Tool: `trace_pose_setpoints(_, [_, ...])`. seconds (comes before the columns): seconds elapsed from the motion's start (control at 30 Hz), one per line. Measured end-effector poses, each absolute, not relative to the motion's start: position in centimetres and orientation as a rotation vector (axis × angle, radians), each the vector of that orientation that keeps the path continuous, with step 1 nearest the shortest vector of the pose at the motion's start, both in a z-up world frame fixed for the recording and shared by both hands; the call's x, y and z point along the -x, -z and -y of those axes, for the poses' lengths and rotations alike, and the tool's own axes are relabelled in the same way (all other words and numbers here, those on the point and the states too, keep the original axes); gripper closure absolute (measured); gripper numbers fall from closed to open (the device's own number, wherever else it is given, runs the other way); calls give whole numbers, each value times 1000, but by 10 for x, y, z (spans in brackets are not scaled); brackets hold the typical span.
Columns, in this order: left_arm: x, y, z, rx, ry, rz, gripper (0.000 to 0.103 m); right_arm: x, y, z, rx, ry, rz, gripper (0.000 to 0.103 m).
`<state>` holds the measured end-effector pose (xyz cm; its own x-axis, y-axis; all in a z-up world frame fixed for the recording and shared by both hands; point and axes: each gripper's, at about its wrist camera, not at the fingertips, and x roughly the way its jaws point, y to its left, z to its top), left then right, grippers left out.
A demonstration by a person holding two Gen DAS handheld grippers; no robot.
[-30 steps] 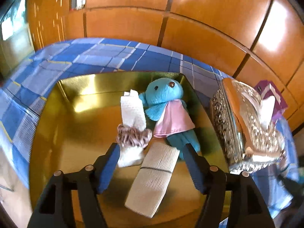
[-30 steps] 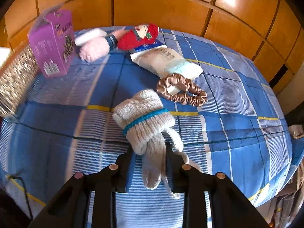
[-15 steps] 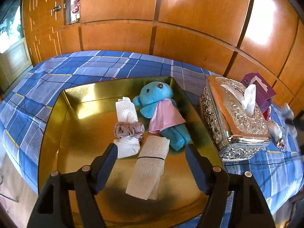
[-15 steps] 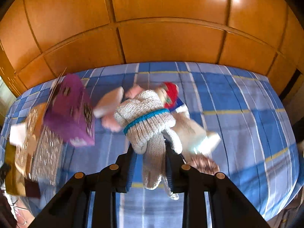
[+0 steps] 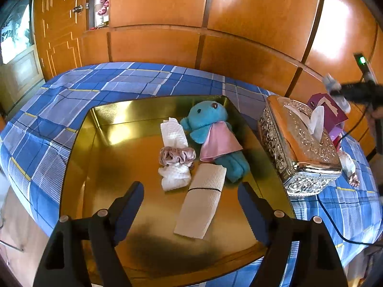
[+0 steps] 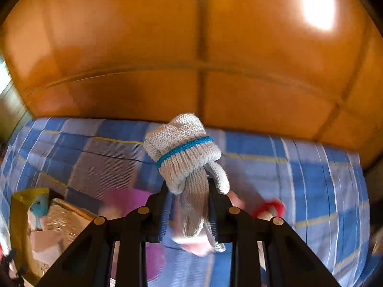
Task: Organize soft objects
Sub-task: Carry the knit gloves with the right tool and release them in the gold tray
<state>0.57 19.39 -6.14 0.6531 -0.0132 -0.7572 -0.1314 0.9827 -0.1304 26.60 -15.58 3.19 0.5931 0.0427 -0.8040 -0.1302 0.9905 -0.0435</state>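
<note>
R gripper [image 6: 189, 205] squeezes the rolled glove [image 6: 184, 153] betw its jaws, to carry it. L gripper [image 5: 191, 201] just opened wide, empty; gold tray [image 5: 107, 165] w/ blue bear [image 5: 208, 124] lies ahead.

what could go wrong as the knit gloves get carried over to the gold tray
The right hand-held gripper pinches only the dangling fingers of the knit gloves, so the heavy rolled end could slip free. The silver tissue box stands close beside the gold tray on the carrying side and could get clipped.
</note>
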Motion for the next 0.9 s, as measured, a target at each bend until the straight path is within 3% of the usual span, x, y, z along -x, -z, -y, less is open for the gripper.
trace_pose_setpoints(0.23, [-2, 62, -200, 189, -92, -851, 22, -229, -45, 47, 356, -410, -807, 76])
trace_pose_setpoints(0.5, [7, 59, -224, 216, -176, -834, 22, -135, -22, -38, 609, -651, -796, 76])
trace_pose_setpoints(0.63, [11, 58, -237, 229, -216, -822, 22, -94, -18, -57, 610, -753, -812, 76])
trace_pose_setpoints(0.9, [17, 52, -249, 236, -263, -793, 19, -71, 29, -84, 393, -781, -1024, 72])
